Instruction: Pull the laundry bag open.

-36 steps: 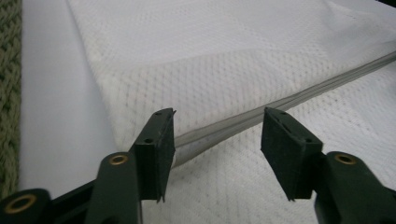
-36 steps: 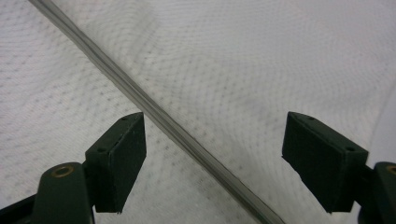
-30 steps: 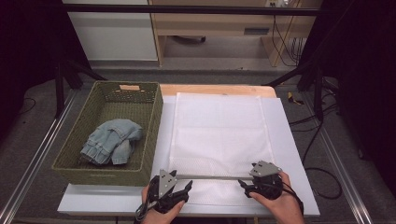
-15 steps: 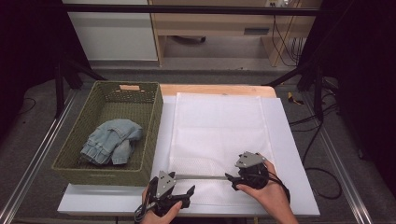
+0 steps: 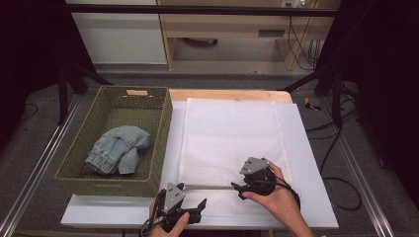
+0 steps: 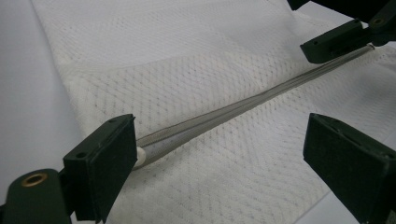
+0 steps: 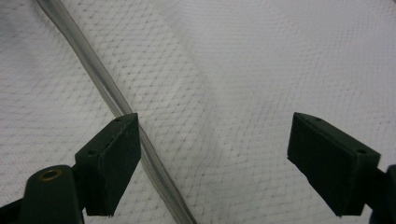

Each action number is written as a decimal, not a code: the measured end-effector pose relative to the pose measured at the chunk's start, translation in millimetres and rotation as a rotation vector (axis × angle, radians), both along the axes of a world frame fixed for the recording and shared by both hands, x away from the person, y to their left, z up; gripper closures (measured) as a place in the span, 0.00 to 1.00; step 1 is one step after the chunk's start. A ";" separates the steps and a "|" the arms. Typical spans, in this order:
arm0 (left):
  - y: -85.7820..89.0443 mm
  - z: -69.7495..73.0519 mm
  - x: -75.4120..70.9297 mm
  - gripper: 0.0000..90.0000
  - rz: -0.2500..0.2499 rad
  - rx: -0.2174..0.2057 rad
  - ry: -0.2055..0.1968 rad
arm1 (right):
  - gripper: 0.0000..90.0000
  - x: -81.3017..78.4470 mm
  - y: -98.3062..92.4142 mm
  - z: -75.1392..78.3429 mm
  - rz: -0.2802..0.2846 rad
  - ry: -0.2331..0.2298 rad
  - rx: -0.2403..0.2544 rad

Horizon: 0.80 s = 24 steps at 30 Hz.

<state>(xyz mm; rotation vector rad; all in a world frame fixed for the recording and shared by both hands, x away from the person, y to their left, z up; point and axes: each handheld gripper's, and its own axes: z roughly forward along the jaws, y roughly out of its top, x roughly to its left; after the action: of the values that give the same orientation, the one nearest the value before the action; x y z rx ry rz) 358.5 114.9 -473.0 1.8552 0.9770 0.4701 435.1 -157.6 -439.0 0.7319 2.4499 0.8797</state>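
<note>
White mesh bag [image 5: 230, 133] flat on table, grey zipper strip [image 5: 207, 187] between released left tongs [image 5: 190, 210] and released right tongs [image 5: 242, 190]

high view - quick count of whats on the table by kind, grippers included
Woven basket: 1
Denim garment, inside the basket: 1
White mesh cloth: 1
Grey strip lying across the cloth's near end: 1
Grippers, left gripper and right gripper: 2
Total: 6
</note>
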 end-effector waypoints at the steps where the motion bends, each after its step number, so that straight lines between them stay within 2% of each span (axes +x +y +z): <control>1: 0.4 -0.4 0.1 0.11 -0.001 -0.001 0.002 | 0.21 1.2 0.2 -0.2 -0.001 0.007 0.001; 3: 1.6 -1.2 0.8 0.11 -0.004 -0.007 0.007 | 0.22 3.2 1.6 -0.8 0.002 0.018 0.000; 7: 3.6 -0.2 1.8 0.11 0.006 -0.011 0.004 | 0.26 3.4 3.9 -0.5 0.007 0.011 0.002; 10: 4.5 -0.1 2.5 0.11 0.015 0.006 0.000 | 0.29 2.5 5.1 -0.7 0.019 0.010 0.005; 15: 5.7 -0.8 2.7 0.11 0.023 0.010 0.005 | 0.37 7.2 6.8 -0.6 0.062 0.057 -0.004; 20: 4.1 -2.0 2.0 0.11 0.023 0.019 0.004 | 0.52 9.2 12.2 -0.7 0.081 0.055 -0.007; 24: 3.0 -0.1 0.7 0.11 0.018 0.036 0.000 | 0.62 8.8 14.7 -4.2 0.115 0.072 -0.036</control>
<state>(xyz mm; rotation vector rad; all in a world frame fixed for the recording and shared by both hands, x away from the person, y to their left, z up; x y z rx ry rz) 359.3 118.0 -473.1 1.8795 0.9920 0.5011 443.9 -142.8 -443.3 0.6252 2.5866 0.8631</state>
